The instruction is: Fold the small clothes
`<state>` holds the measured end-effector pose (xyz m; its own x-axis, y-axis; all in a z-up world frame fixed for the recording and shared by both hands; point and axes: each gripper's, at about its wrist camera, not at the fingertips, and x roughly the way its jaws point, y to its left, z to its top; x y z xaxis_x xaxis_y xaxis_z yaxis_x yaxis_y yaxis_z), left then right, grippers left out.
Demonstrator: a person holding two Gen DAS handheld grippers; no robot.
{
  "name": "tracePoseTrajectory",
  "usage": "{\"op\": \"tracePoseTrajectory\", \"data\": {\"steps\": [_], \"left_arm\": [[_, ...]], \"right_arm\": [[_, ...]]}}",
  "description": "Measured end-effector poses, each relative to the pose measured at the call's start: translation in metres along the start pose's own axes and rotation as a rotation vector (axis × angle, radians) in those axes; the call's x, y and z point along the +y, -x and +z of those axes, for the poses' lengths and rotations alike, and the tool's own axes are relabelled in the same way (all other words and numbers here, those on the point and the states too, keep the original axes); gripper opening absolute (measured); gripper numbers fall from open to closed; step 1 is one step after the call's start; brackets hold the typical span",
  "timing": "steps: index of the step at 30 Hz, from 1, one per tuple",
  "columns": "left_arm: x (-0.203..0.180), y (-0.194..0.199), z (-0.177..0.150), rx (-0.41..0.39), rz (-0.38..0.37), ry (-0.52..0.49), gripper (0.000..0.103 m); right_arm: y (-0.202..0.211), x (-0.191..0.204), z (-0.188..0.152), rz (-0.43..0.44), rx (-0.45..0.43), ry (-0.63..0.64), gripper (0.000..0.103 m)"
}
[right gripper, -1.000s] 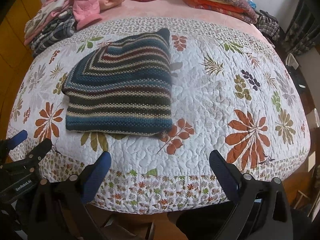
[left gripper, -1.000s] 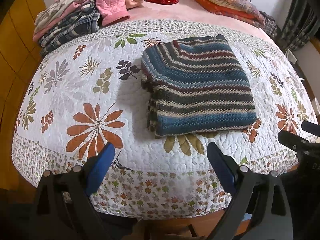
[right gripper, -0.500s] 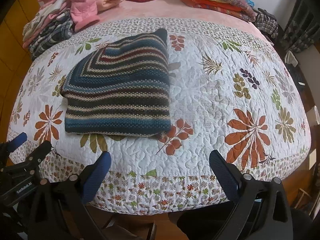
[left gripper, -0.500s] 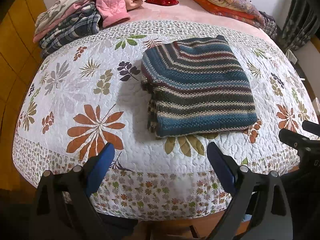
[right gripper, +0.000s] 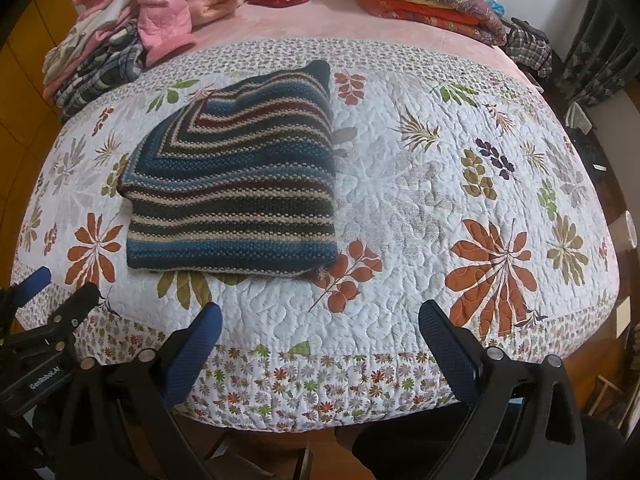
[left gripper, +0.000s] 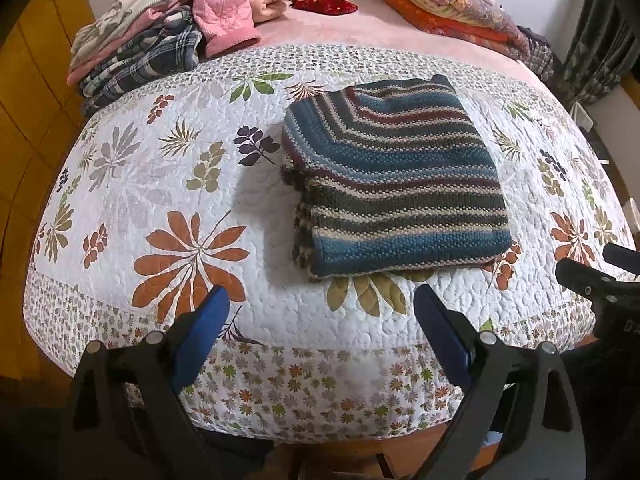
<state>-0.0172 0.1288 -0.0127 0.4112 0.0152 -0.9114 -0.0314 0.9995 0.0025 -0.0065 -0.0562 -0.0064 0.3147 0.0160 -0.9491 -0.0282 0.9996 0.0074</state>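
Knitted sweater (left gripper: 394, 184) folded, edges square | quilt (right gripper: 420, 200) right side free

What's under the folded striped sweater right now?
The sweater lies flat on the floral quilt. Its own folded layers show at the left edge. A green leaf print pokes out below its near edge. Anything tucked between the layers or beneath it is covered.

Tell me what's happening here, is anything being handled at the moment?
Nothing is held. A striped knit sweater lies folded into a neat rectangle on the floral quilt. The left gripper and right gripper both hover open at the bed's near edge, apart from it. More clothes are piled at the far-left corner.
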Motion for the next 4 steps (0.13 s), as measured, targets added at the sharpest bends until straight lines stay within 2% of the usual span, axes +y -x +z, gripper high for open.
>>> {"op": "tracePoseTrajectory", "data": {"steps": [4], "left_arm": [[-0.0003, 0.0001, 0.0000, 0.004, -0.003, -0.001, 0.093]], "right_arm": [[0.0002, 0.0002, -0.0002, -0.001, 0.000, -0.001, 0.099]]}}
